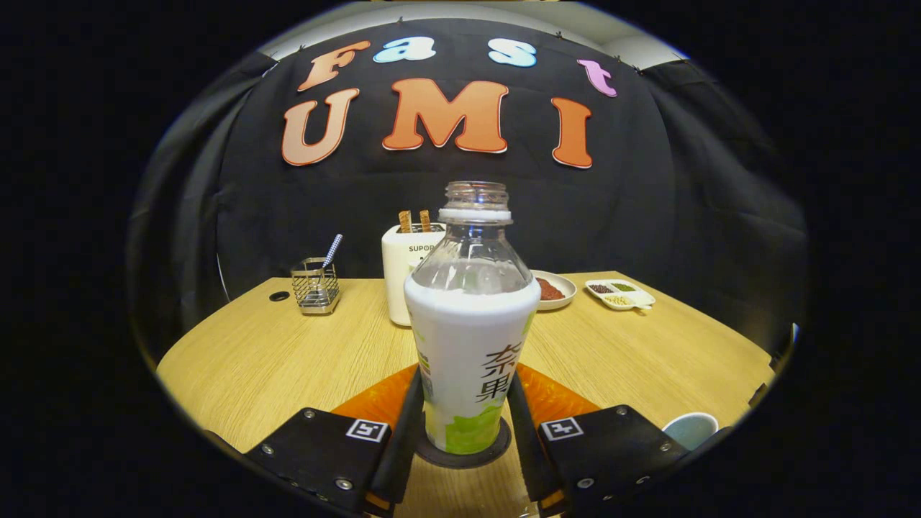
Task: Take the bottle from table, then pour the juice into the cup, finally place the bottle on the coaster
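The bottle [469,338] stands upright between my fingers, uncapped, with a clear top and a white and green label. Its base rests on a dark round coaster [496,452] that lies on the wooden table [252,360]. My gripper [466,380] is shut on the bottle, one finger pressing each side of the label low down. A pale blue cup [691,429] sits just right of the right finger, close to the table's near edge. What the cup holds cannot be seen.
An orange mat [554,397] lies under and behind the coaster. Beyond the bottle stand a white toaster [403,273], a wire holder with a spoon [315,288], a plate of red food [555,289] and a divided dish [620,293].
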Demonstrator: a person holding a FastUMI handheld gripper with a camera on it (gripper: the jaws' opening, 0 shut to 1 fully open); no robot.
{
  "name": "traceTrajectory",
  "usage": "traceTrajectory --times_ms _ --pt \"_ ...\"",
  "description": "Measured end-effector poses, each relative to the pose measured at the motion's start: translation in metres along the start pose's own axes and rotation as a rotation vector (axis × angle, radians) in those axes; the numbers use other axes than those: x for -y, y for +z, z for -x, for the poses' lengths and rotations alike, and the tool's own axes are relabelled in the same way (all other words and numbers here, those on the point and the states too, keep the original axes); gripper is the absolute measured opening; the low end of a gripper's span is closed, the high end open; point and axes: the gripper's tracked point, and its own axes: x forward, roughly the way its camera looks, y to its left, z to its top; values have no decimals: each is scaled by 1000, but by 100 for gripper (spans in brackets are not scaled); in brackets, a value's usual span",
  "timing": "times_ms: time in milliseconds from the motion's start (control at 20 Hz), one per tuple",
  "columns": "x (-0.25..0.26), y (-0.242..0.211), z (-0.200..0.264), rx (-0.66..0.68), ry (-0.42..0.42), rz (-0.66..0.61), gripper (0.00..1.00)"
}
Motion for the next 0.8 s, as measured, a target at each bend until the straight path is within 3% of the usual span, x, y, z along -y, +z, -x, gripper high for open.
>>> traceTrajectory --times_ms 250,500,800 --pt "-4 -3 0 -4 13 -44 68" --pt "-6 16 23 35 -12 6 96" --pt "8 56 69 103 -83 35 97"
